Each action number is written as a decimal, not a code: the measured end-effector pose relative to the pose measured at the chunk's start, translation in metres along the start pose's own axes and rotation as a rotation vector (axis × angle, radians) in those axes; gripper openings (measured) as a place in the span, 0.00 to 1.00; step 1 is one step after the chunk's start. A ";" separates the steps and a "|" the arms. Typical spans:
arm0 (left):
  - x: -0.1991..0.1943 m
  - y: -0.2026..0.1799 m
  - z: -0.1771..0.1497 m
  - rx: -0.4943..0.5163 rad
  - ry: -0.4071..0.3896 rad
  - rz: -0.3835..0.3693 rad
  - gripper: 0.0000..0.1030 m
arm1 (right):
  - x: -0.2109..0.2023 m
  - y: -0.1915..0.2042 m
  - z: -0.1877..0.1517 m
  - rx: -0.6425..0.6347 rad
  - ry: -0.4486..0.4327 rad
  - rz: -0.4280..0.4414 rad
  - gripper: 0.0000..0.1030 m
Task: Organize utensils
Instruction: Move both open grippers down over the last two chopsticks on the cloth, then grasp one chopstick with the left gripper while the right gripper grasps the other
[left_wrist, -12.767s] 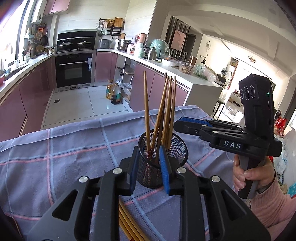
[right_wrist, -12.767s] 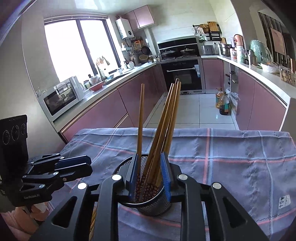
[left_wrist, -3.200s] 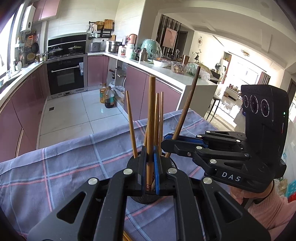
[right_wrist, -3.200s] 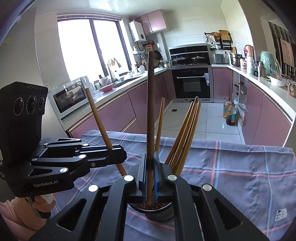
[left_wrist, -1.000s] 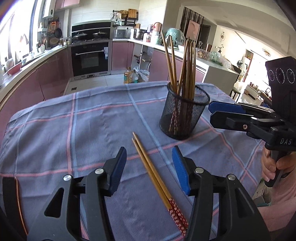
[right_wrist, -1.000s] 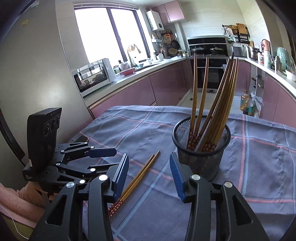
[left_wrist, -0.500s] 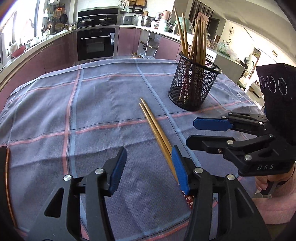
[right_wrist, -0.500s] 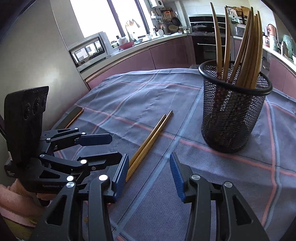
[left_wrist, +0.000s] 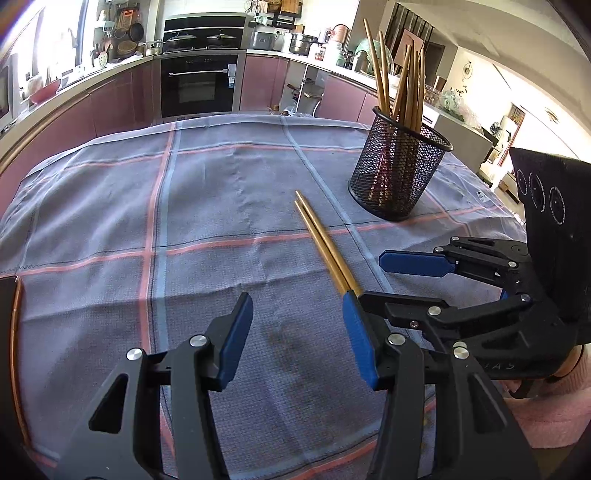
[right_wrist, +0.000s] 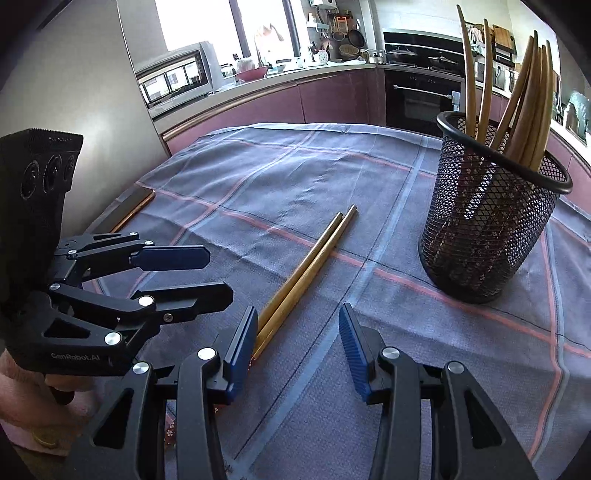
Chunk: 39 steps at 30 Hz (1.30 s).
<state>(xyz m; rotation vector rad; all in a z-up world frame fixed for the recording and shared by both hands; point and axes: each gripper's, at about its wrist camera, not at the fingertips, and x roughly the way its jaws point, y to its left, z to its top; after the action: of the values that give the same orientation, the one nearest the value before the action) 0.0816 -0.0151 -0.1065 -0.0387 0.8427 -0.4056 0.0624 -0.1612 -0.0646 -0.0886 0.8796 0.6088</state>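
Two chopsticks (left_wrist: 325, 247) lie flat on the checked cloth (left_wrist: 207, 192), side by side & touching along their length, tips pointing toward the mesh holder (left_wrist: 397, 173). Holder stands upright near those tips but apart from them, w/ a bunch of chopsticks already in it, leaning to the rim. So this pair looks like the last loose ones in the middle of the table.

Left gripper (left_wrist: 297, 341) hovers low over the cloth w/ its jaws wide open & nothing between them; the pair's handle ends run under its right finger. Right gripper (right_wrist: 297, 341) is also spread open & empty, the same pair passing just under its left finger. Both grippers sit close together at the handle end, almost crowding each other.

Next step, I'd guess, is a pick-up, prob. one stick per gripper. To do it well: since the sticks touch, closing on both at once could roll one out, so straddle one stick, fingers either side, & come down till the pads nearly meet the cloth. Grip a bit up from the patterned end so the stick hangs balanced. Keep the two grippers from bumping. Cloth is soft & could bunch up if the pads drag.

Beyond: a dark strip w/ a copper-coloured edge (right_wrist: 135, 212) at the table's side, kitchen counters & oven (left_wrist: 201, 88) behind.
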 end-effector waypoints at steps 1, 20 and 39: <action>0.000 0.001 0.000 -0.002 0.000 -0.001 0.48 | 0.001 0.000 0.000 -0.002 0.001 -0.002 0.42; 0.012 -0.017 -0.003 0.069 0.035 -0.044 0.48 | -0.008 -0.016 -0.004 0.046 0.039 0.013 0.36; 0.027 -0.022 0.004 0.085 0.062 0.006 0.30 | -0.006 -0.019 -0.002 0.054 0.038 -0.003 0.34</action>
<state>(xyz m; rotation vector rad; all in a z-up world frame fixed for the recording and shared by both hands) 0.0937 -0.0454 -0.1188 0.0553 0.8857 -0.4385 0.0684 -0.1797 -0.0649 -0.0532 0.9324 0.5820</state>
